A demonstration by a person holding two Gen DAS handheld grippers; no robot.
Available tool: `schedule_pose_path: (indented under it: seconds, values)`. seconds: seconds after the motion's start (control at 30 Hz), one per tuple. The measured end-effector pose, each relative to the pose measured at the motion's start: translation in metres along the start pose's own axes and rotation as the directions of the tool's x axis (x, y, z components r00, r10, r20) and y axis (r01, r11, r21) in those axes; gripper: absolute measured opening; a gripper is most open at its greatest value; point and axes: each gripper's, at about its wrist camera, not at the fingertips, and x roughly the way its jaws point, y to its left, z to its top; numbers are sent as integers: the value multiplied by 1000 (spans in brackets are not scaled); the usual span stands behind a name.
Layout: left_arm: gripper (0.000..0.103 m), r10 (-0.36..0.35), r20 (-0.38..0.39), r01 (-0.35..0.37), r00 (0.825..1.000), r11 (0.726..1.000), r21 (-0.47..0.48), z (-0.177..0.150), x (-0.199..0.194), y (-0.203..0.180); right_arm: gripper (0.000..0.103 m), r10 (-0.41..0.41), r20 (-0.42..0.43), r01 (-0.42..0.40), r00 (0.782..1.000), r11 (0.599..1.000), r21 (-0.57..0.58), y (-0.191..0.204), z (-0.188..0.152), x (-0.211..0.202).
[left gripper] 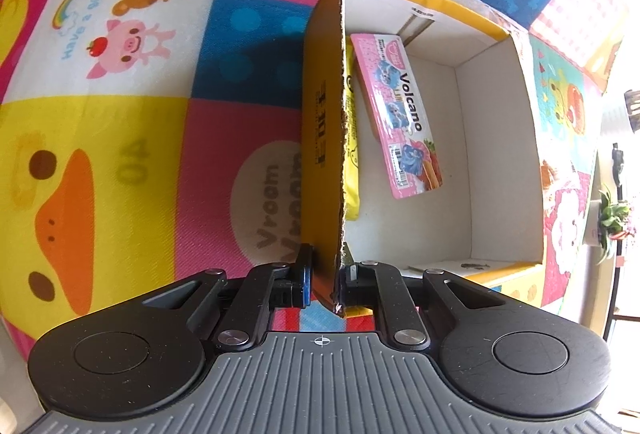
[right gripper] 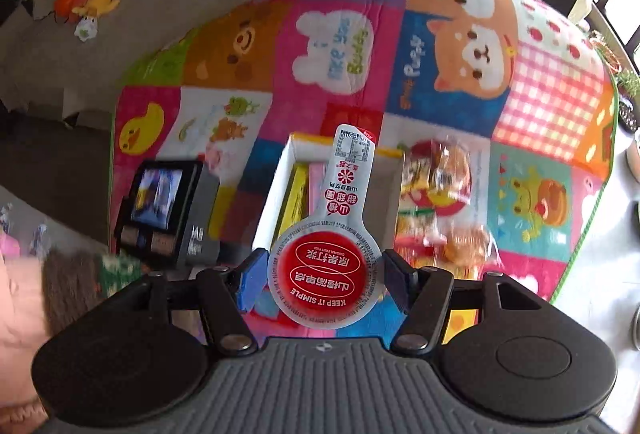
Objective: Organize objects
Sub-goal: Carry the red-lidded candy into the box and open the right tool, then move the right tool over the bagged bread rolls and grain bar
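1. Bright patchwork play mat [left gripper: 120,138] printed with cartoon ducks, bears, pigs and puppies covers the floor; beyond its far edge in the right wrist view lies a beige cloth with small plush toys [right gripper: 86,4]
2. On the mat stands an open cardboard box [left gripper: 496,138], yellow outside and white inside
3. Left gripper [left gripper: 328,276] is pinched nearly closed on the box's near side wall, one finger outside and one inside, gripping the ragged cardboard edge
4. Inside the box, against that gripped wall, a yellow packet [left gripper: 352,154] stands on edge, and a pink packet [left gripper: 400,114] marked "Volcano" lies just beside it, tilted on the white floor
5. Right gripper [right gripper: 322,276] hovers above the box with its jaws standing fairly wide
6. Between them is a white spoon-shaped snack pack [right gripper: 324,274] with a round red label reading "KEEP IT SIMPLE" and a long printed neck pointing away; small gaps show on both sides, so the pads do not seem to press it
7. To the right of the box lies a blurred clear bag of snacks [right gripper: 444,202]; to its left sits a dark device with a lit screen [right gripper: 160,202]
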Motion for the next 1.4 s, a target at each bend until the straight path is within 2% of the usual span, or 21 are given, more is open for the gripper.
schedule_pose_path:
  seconds: [0.03, 0.17, 0.4, 0.53, 0.67, 0.77, 0.87, 0.9, 0.97, 1.03, 1.07, 1.1, 1.17, 1.23, 1.33, 1.4]
  values:
    - [14, 0, -2, 0, 1000, 1000, -2, -1, -1, 0, 79, 2, 11, -2, 1000, 1000, 21, -5, 7, 0]
    - [14, 2, -12, -2, 1000, 1000, -12, -2, 2, 2, 79, 22, -5, -22, 1000, 1000, 14, -19, 0, 2]
    - [14, 7, -23, -7, 1000, 999, -41, 3, 5, -5, 79, -6, -162, 23, 987, 994, 108, -72, -68, 31]
    - [14, 25, -22, -26, 999, 997, -67, 2, 6, -10, 79, -7, -198, 48, 980, 978, 203, -118, -93, 42]
    - [13, 56, -26, -59, 998, 994, -97, 0, 5, -12, 79, -7, -197, 59, 980, 965, 256, -157, -91, 57]
    - [12, 91, -33, -94, 995, 988, -123, 3, 4, -11, 80, 39, -181, 23, 983, 945, 327, -183, -81, 76]
    - [12, 112, -47, -117, 993, 984, -137, 4, 4, -13, 80, 110, -169, -16, 980, 878, 477, -211, -65, 109]
    - [11, 119, -50, -125, 992, 982, -143, 5, 5, -14, 80, 120, -171, -7, 978, 837, 546, -220, -60, 123]
    - [11, 132, -53, -139, 990, 978, -157, 6, 6, -17, 80, 139, -179, 18, 974, 738, 675, -235, -56, 146]
    - [11, 136, -57, -144, 989, 974, -177, 7, 6, -19, 80, 206, -164, 3, 965, 614, 789, -246, -59, 163]
    - [11, 132, -57, -141, 990, 972, -188, 6, 6, -19, 80, 240, -166, -2, 957, 572, 820, -248, -62, 171]
    - [12, 129, -58, -138, 990, 970, -198, 6, 6, -19, 80, 262, -179, 0, 948, 562, 827, -248, -64, 179]
    - [12, 123, -57, -133, 991, 967, -216, 6, 7, -17, 78, 279, -233, 19, 932, 601, 799, -242, -67, 193]
    - [12, 116, -56, -126, 992, 963, -237, 4, 7, -11, 75, 291, -260, 32, 921, 609, 792, -241, -72, 202]
    - [12, 114, -54, -124, 992, 960, -252, 4, 7, -9, 73, 309, -242, 31, 920, 557, 830, -249, -75, 207]
    - [12, 114, -53, -124, 992, 958, -257, 4, 7, -9, 73, 288, -231, 26, 929, 573, 819, -250, -68, 203]
